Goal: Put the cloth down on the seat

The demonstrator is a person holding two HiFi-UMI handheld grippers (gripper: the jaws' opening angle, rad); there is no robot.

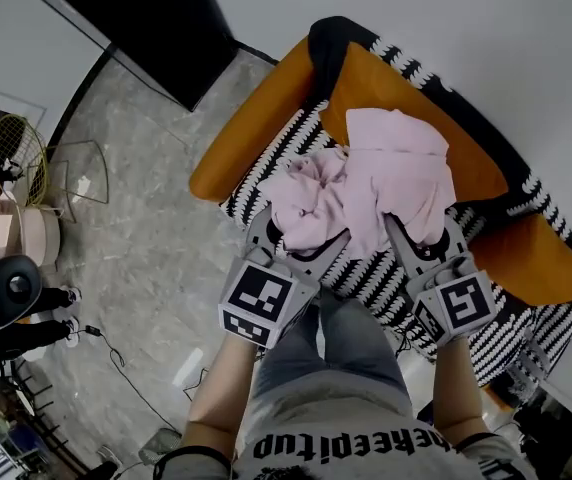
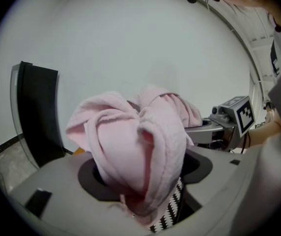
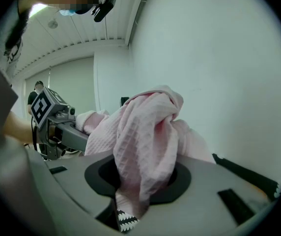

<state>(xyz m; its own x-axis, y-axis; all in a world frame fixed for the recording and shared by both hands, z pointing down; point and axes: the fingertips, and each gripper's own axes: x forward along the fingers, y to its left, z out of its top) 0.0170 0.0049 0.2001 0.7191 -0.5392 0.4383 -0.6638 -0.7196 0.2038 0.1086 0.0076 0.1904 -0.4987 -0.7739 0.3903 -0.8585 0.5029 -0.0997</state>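
A pale pink cloth [image 1: 371, 183] hangs bunched between both grippers above the armchair's black-and-white patterned seat [image 1: 386, 280]. My left gripper [image 1: 304, 238] is shut on the cloth's crumpled left part, and the cloth [image 2: 135, 151] fills its jaws in the left gripper view. My right gripper [image 1: 411, 233] is shut on the right part, where the waffle-textured cloth [image 3: 140, 146] drapes over the jaws. The fingertips of both are hidden by fabric. A strip of seat pattern [image 3: 123, 222] shows below the cloth.
The armchair has orange arms [image 1: 256, 123] and an orange back cushion [image 1: 466, 158] against a white wall. A black panel [image 1: 156, 23] stands at the left. Grey marble floor [image 1: 136, 238] spreads left, with a wire basket [image 1: 11, 148] and cables. My legs [image 1: 336, 348] are below.
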